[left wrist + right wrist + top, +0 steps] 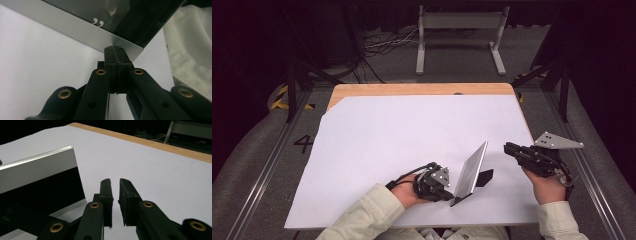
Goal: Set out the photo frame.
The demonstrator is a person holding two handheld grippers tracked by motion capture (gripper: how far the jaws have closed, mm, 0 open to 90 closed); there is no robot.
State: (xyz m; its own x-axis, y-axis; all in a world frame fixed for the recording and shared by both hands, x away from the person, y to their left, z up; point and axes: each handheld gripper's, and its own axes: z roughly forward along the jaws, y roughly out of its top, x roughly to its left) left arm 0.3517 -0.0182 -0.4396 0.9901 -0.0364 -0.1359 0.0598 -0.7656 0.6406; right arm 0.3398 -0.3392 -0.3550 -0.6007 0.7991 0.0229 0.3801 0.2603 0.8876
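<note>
A silver-edged picture frame (469, 172) with a dark glass face stands tilted on the white sheet, propped from behind by a black stand (485, 177). My left gripper (451, 195) sits at the frame's near lower corner. In the left gripper view the frame's silver border (75, 30) fills the top, and my left gripper (114, 48) is shut, its jaws pressed together with the tips against that border near the corner. My right gripper (507, 148) hovers to the right of the frame, apart from it. In its own view my right gripper (115, 181) stands slightly open with nothing between the jaws, the frame (37, 170) to its left.
A white sheet (402, 135) covers most of the wooden table, whose bare edge (422, 89) shows at the back. A pale sleeve (190, 45) lies close beside the frame's corner. Beyond the table are a metal stand (459, 40) and cables on the floor.
</note>
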